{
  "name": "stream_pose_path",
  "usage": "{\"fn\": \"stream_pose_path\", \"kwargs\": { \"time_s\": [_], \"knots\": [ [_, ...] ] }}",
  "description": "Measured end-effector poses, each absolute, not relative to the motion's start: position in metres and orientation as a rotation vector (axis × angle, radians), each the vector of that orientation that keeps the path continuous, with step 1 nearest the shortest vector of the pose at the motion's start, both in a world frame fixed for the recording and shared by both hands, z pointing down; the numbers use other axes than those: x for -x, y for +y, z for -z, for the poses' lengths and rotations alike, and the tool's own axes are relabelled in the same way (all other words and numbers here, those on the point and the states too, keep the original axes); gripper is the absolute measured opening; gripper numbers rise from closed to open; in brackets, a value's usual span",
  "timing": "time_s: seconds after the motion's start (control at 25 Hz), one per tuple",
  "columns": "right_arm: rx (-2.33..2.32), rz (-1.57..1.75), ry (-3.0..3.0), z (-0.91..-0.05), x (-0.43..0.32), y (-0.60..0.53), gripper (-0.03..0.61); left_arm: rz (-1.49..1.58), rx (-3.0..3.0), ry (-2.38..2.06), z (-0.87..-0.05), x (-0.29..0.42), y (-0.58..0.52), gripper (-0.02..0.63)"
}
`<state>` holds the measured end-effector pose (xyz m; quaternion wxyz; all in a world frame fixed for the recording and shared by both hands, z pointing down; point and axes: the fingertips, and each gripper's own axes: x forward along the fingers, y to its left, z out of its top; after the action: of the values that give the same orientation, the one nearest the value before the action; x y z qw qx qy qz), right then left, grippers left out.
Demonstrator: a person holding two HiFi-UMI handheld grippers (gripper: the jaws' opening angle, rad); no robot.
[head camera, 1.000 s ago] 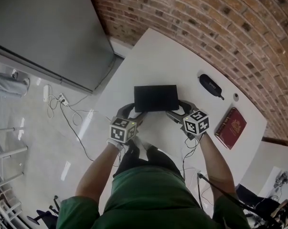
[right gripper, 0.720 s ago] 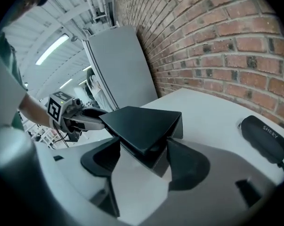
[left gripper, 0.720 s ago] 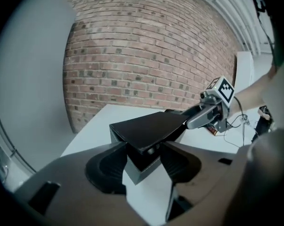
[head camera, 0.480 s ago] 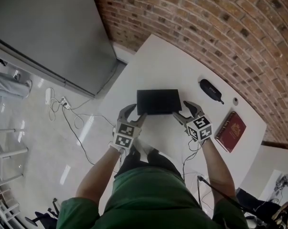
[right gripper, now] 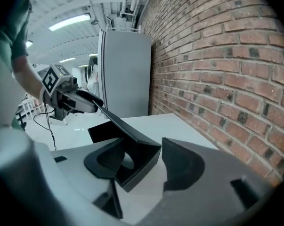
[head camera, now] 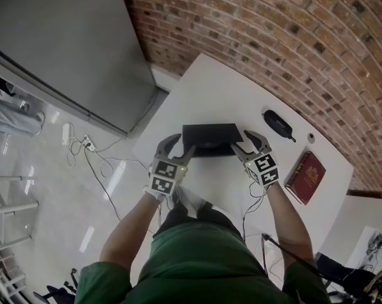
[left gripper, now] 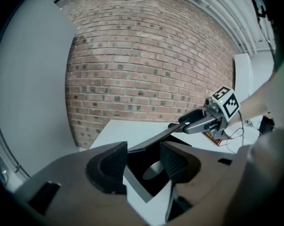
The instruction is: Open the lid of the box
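Observation:
A flat black box stands on the white table (head camera: 222, 87). Its lid (head camera: 211, 133) is tilted up off the base (head camera: 210, 151). My left gripper (head camera: 181, 143) is shut on the lid's near left corner and my right gripper (head camera: 241, 139) on the near right corner. Both pairs of jaws have just been closing, with the lid between them. In the left gripper view the lid (left gripper: 153, 138) runs from my left gripper (left gripper: 144, 161) across to the right one (left gripper: 205, 119), with the dark base below. In the right gripper view the lid's corner (right gripper: 132, 135) sits in my right gripper (right gripper: 142, 161).
A black oval case (head camera: 278, 122), a small round object (head camera: 311, 138) and a red book (head camera: 306, 177) lie at the table's right. A brick wall (head camera: 292, 37) runs behind the table. A grey cabinet (head camera: 57, 37) stands at the left, with cables (head camera: 83, 144) on the floor.
Both grippers have rolled, closed in on the lid's near corners and risen. The lid's near edge has come up off the base.

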<state>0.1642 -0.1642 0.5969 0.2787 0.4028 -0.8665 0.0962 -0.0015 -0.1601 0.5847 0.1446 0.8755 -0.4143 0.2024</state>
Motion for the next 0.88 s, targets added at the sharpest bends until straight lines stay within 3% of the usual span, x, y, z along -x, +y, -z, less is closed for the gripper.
{"fn": "stream_pose_path", "kwargs": {
  "time_s": [0.88],
  "knots": [
    [-1.321,-0.559,-2.44,-0.582,-0.167,-0.238,0.103,-0.49,-2.422,-1.26,-0.577,0.037,-0.178,0.195]
  ]
}}
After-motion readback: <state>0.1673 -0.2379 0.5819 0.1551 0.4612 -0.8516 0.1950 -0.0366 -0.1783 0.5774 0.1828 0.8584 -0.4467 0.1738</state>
